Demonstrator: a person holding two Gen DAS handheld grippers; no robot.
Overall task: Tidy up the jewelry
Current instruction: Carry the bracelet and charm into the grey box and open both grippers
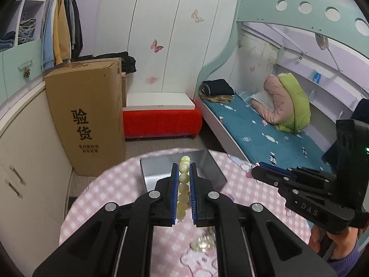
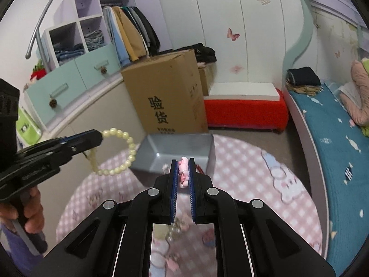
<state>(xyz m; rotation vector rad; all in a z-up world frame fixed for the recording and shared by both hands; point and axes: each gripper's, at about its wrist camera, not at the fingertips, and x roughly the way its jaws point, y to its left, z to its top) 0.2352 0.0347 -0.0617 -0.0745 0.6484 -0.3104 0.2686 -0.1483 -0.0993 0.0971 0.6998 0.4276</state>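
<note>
**Both grippers loaded above the grey tray**

Kid's bedroom: round table (image 2: 242,180) with a pink checked cloth, cartoon prints on it, fills the lower half of both views. Grey tray (image 2: 177,152) sits on the table at its far edge, centre frame. Behind it, a cardboard box (image 2: 168,92) on the floor with "验货" printed large; the smaller lines under it are not legible. Red bench (image 2: 244,110) to the right of the box, bunk bed (image 1: 265,133) with a teal sheet at right, hanging clothes (image 2: 131,34) in the upper left.

Left gripper (image 1: 183,175): fingers clamped on a pale yellow-green bead bracelet (image 1: 183,184). In the right wrist view the loop hangs from the tips at mid left, off the table, just left of the tray.

Right gripper (image 2: 183,173): fingers pinched on a small pink charm piece (image 2: 183,173), held in the air in front of the tray's near wall. "DAS" reads on its body in the left wrist view, lower right.

More jewelry (image 1: 205,242) lies on the cloth under the left gripper, blurred.
</note>
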